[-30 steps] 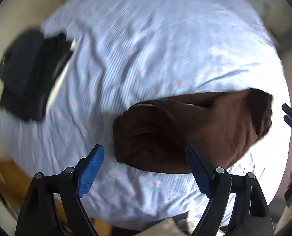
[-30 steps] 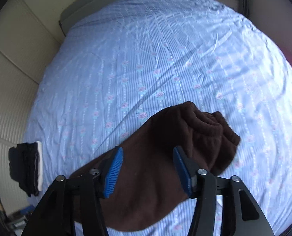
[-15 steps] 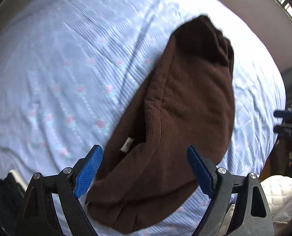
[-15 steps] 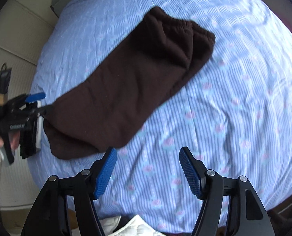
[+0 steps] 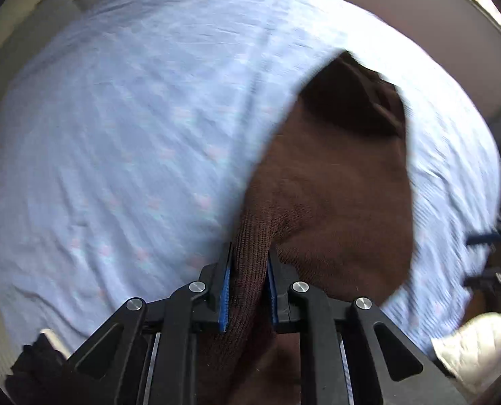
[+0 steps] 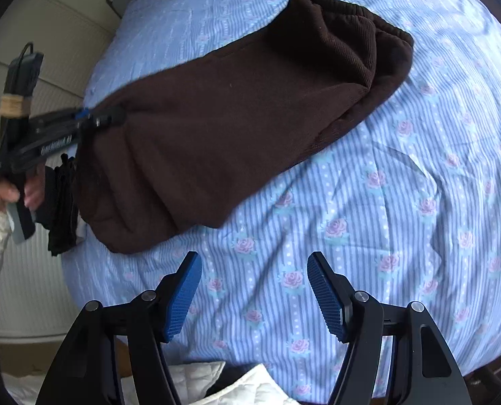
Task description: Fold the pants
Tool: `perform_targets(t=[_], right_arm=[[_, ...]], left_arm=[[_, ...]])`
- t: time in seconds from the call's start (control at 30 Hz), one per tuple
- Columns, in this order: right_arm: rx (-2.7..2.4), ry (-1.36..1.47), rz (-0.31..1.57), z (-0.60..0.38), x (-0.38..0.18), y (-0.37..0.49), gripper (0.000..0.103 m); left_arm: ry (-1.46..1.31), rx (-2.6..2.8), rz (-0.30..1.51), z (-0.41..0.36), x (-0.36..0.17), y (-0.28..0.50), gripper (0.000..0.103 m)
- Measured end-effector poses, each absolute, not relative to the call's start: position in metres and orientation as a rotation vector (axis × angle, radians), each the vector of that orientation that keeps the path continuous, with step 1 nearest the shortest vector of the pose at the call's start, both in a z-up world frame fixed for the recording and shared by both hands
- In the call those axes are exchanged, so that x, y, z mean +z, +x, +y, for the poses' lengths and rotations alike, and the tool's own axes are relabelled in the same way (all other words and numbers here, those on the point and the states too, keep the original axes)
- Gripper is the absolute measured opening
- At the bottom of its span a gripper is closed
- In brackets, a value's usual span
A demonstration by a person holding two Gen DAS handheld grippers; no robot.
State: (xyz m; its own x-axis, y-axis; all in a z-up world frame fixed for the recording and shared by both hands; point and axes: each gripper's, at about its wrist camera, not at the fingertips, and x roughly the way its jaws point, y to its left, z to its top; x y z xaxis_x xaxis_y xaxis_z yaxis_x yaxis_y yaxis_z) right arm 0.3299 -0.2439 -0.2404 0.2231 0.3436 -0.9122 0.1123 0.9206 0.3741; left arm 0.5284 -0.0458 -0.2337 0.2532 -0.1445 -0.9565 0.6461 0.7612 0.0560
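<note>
Dark brown pants point(image 6: 233, 118) lie folded lengthwise on the bed, waistband at the far right, leg ends near the left edge. My left gripper point(image 5: 247, 287) is shut on the pants point(image 5: 335, 202) at their near end, with brown cloth bunched between the blue pads. It also shows in the right wrist view point(image 6: 91, 118), gripping the left end of the pants. My right gripper point(image 6: 254, 290) is open and empty, above the sheet just in front of the pants. It shows blurred at the right edge of the left wrist view point(image 5: 486, 253).
The bed has a blue striped sheet with pink roses point(image 6: 402, 219). A pile of black folded clothes point(image 6: 61, 202) sits at the bed's left edge, also low left in the left wrist view point(image 5: 34, 368). White quilted cloth point(image 6: 250, 384) lies below. Beige padded wall point(image 6: 48, 33) is beyond.
My left gripper has come down on the near end of the pants and shut on it. My right gripper stays open and has moved slightly closer to the pants.
</note>
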Motion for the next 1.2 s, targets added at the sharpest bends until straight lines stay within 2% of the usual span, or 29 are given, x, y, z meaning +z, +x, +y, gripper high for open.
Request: perform_targets(t=[0.23, 0.43, 0.6, 0.77, 0.9, 0.93, 0.97, 1.0, 1.07, 1.2], right_arm=[[0.301, 0.371, 1.303, -0.215, -0.256, 0.380, 0.062], [0.497, 0.220, 1.293, -0.171, -0.268, 0.421, 0.055], [0.562, 0.197, 1.255, -0.162, -0.263, 0.453, 0.055], [0.605, 0.182, 1.398, -0.148, -0.304, 0.474, 0.057], [0.595, 0.169, 1.346, -0.139, -0.300, 0.479, 0.057], [0.598, 0.183, 1.354, -0.136, -0.302, 0.480, 0.055], [0.601, 0.186, 1.379, -0.133, -0.305, 0.478, 0.040], [0.595, 0.183, 1.389, -0.134, -0.307, 0.474, 0.030], [0.580, 0.228, 1.392, -0.148, -0.303, 0.456, 0.026], [0.523, 0.328, 1.383, -0.173, -0.291, 0.419, 0.025]], left_arm=[[0.482, -0.432, 1.309, -0.041, -0.284, 0.567, 0.018], [0.416, -0.376, 1.334, -0.021, -0.294, 0.578, 0.021], [0.362, -0.347, 1.346, -0.017, -0.297, 0.584, 0.022], [0.331, -0.333, 1.359, -0.014, -0.297, 0.585, 0.022], [0.376, -0.362, 1.324, -0.019, -0.287, 0.576, 0.022], [0.385, -0.373, 1.317, -0.020, -0.283, 0.573, 0.022], [0.378, -0.388, 1.313, -0.020, -0.279, 0.570, 0.022], [0.357, -0.407, 1.316, -0.019, -0.275, 0.568, 0.022], [0.297, -0.473, 1.334, -0.021, -0.267, 0.559, 0.022], [0.343, -0.539, 1.322, -0.039, -0.269, 0.534, 0.026]])
